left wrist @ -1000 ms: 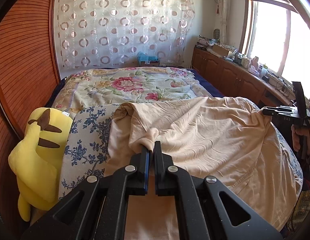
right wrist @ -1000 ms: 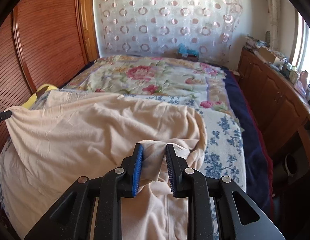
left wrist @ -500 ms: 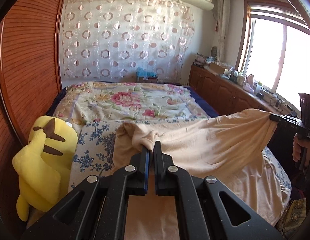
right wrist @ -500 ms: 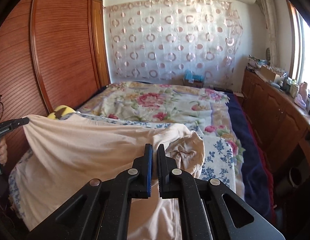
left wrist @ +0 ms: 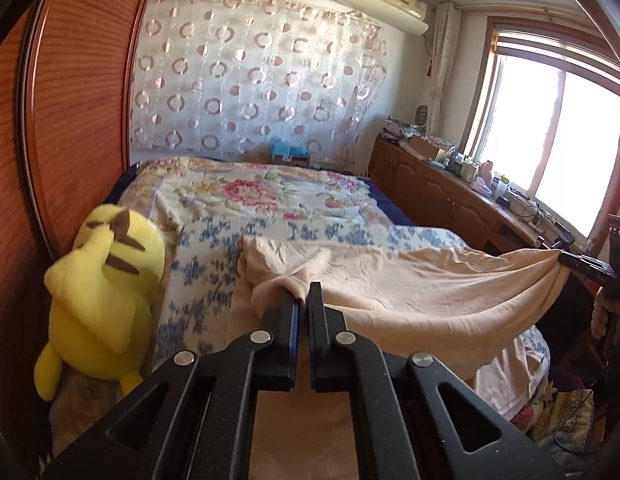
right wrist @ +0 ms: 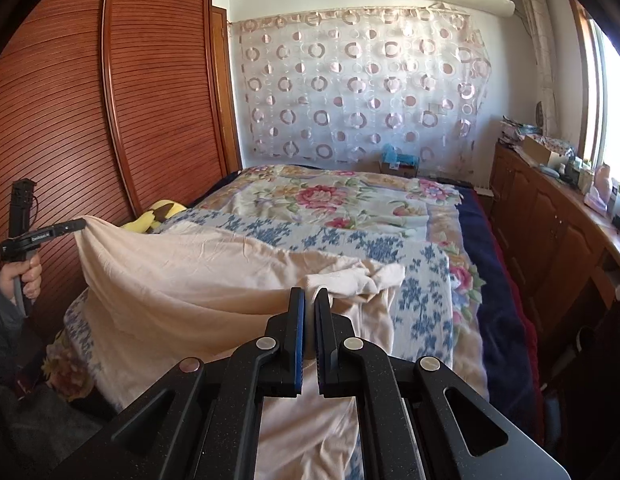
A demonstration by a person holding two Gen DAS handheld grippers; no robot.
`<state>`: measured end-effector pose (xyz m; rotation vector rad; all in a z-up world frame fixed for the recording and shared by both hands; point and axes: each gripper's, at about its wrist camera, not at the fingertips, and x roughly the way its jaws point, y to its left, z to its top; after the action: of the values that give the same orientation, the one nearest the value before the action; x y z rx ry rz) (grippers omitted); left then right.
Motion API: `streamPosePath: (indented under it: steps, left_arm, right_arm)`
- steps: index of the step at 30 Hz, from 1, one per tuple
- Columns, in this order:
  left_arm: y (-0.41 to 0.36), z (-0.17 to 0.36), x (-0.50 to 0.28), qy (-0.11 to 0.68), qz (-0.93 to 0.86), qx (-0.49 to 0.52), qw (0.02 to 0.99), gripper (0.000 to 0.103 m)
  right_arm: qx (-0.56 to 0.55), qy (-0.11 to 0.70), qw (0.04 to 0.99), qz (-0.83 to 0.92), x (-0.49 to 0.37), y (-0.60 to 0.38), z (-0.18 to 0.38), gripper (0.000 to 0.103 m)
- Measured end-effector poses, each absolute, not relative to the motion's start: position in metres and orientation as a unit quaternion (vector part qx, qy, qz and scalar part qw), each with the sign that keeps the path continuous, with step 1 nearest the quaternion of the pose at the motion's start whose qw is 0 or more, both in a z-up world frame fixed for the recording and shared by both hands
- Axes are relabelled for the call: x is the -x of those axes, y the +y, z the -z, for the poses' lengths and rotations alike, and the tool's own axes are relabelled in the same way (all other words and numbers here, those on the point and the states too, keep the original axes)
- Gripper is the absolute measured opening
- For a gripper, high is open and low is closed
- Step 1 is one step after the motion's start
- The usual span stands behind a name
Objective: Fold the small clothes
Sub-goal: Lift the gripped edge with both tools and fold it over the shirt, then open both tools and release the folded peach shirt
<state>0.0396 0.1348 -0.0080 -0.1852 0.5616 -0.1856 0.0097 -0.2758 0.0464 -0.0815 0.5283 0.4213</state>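
Observation:
A peach-coloured garment (left wrist: 410,292) hangs stretched between my two grippers above the near end of the bed; its far part still rests on the bedding. My left gripper (left wrist: 303,294) is shut on one corner of it. My right gripper (right wrist: 310,300) is shut on the opposite corner. The garment (right wrist: 181,280) sags in the middle in the right wrist view. My right gripper also shows at the right edge of the left wrist view (left wrist: 566,258), and my left gripper at the left edge of the right wrist view (right wrist: 79,224).
The bed carries a blue-flowered sheet (right wrist: 390,248) and a floral quilt (left wrist: 261,196). A yellow plush toy (left wrist: 101,292) lies at the bed's left edge by the wooden wardrobe (right wrist: 109,120). A wooden cabinet (left wrist: 450,196) with clutter runs under the window.
Both grippers have risen and lifted the garment's near edge off the bed, pulling it taut between them. The right gripper closed on its corner about a second ago.

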Motion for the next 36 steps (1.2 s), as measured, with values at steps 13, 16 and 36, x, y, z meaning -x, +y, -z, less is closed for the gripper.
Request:
streamPosePath:
  steps: [13,16,36]
  left_arm:
    - [0.146,0.103,-0.023,0.378,0.037,0.108,0.919,0.005]
    - [0.148,0.109,-0.023,0.384,0.038,0.109,0.916,0.005]
    - [0.138,0.106,-0.030,0.379,0.004,0.064,0.923,0.077]
  right_arm:
    - [0.016,0.396,0.900,-0.181,-0.005,-0.289,0.050,0.004]
    - [0.022,0.402,0.899,-0.174,-0.009,-0.290,0.053,0.004]
    - [0.045,0.338,0.926,-0.161,-0.008,-0.241,0.034,0.053]
